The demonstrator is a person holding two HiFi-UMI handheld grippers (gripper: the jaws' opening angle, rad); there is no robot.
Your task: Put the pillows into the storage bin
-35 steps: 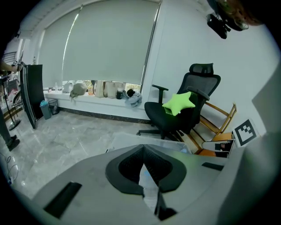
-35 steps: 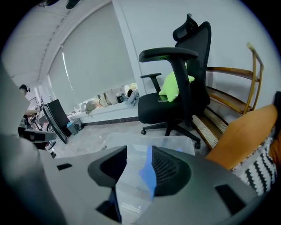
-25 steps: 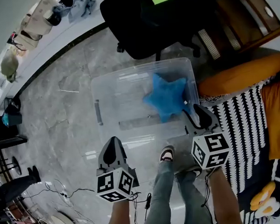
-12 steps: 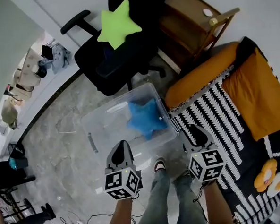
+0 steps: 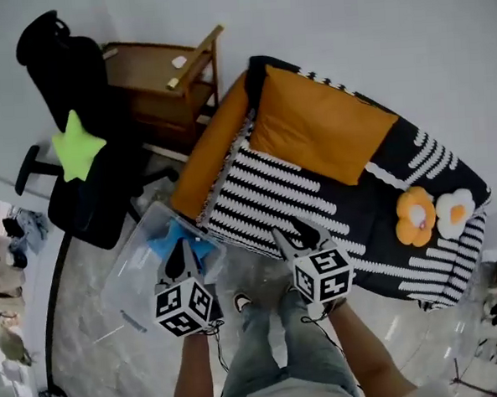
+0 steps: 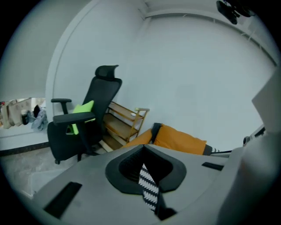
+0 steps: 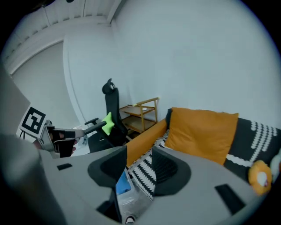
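A clear storage bin (image 5: 123,281) stands on the floor beside the bed, with a blue star pillow (image 5: 169,239) lying in it. A green star pillow (image 5: 77,147) rests on the black office chair (image 5: 89,195). On the striped bed lie a large orange pillow (image 5: 321,126), an orange flower pillow (image 5: 417,217) and a white flower pillow (image 5: 456,207). My left gripper (image 5: 182,258) hangs over the bin's near end, shut and empty. Over the bed's near edge my right gripper (image 5: 297,232) stands open, holding nothing. The blue pillow (image 7: 123,184) shows between its jaws, far below.
A wooden shelf (image 5: 162,81) stands against the wall between the chair and the bed. The black-and-white striped cover (image 5: 273,196) hangs over the bed edge by an orange bolster (image 5: 212,149). The person's legs and shoes (image 5: 269,335) stand below the grippers. Clutter lines the left wall.
The head view has swung up from the bin to the bed and wall. Both grippers have lifted away from the bin. The blue star pillow stays inside it.
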